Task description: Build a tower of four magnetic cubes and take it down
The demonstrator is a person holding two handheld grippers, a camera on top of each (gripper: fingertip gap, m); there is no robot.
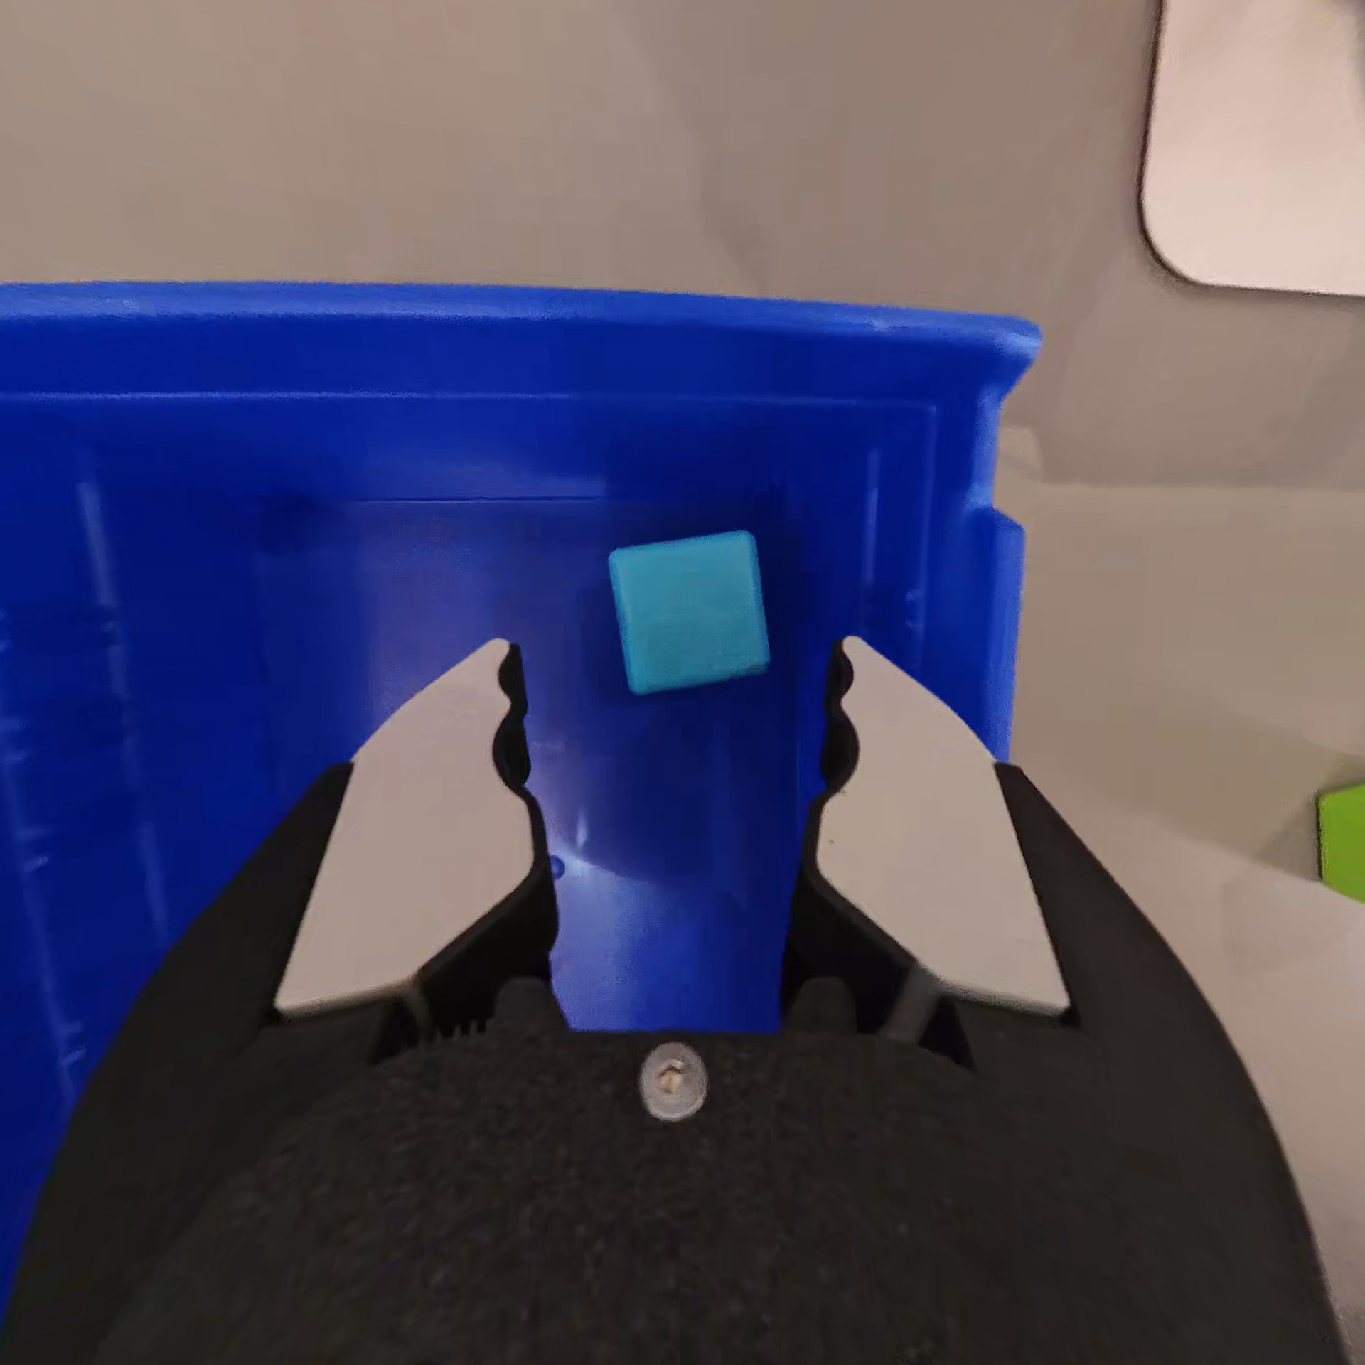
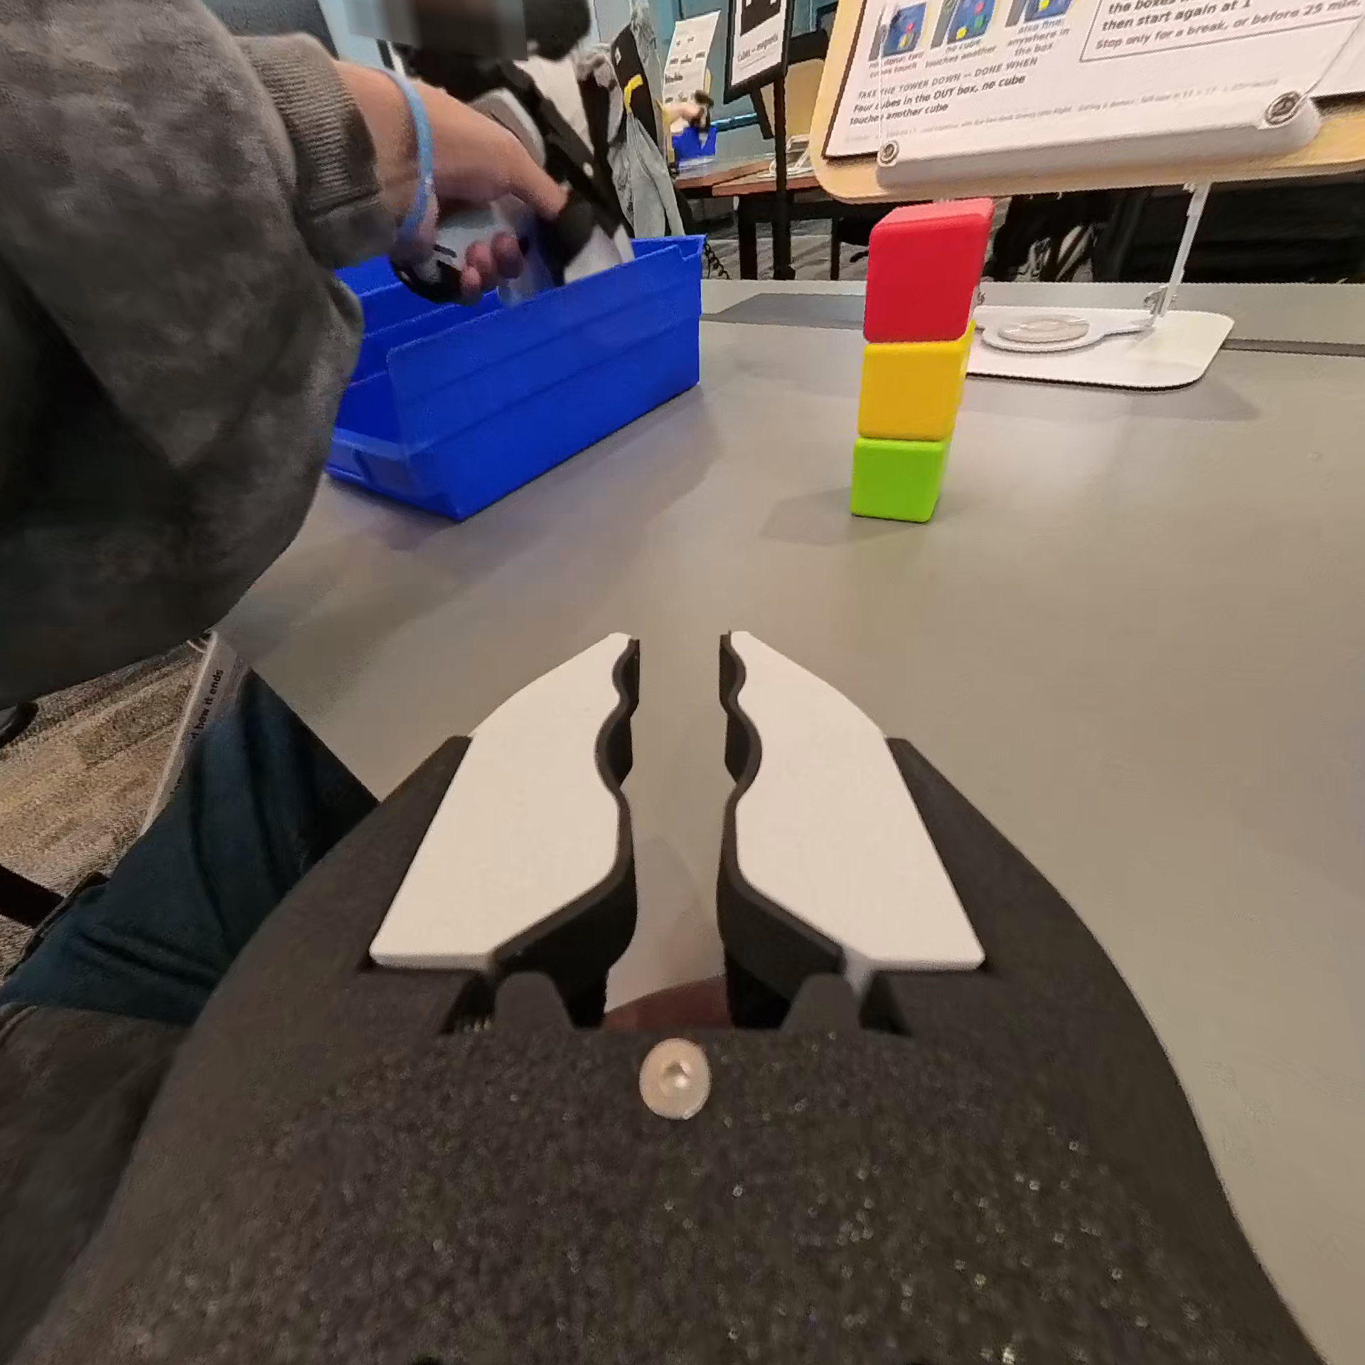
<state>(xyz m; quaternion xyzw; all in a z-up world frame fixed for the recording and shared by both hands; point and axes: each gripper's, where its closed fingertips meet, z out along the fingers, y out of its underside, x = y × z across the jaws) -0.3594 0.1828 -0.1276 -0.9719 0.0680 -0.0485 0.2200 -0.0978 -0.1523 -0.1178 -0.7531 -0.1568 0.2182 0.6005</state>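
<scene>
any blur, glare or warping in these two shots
Left wrist view: slight motion blur overall, softening the blue bin's rim and the light blue cube; a bright glare patch on the bin floor between the left gripper's fingers. Right wrist view: the sleeve and hand at left are smeared; the cube tower is sharp but leans from wide-angle distortion.

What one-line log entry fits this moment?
left tongs open over light-blue cube in bin | right tongs empty | tower three high
</scene>
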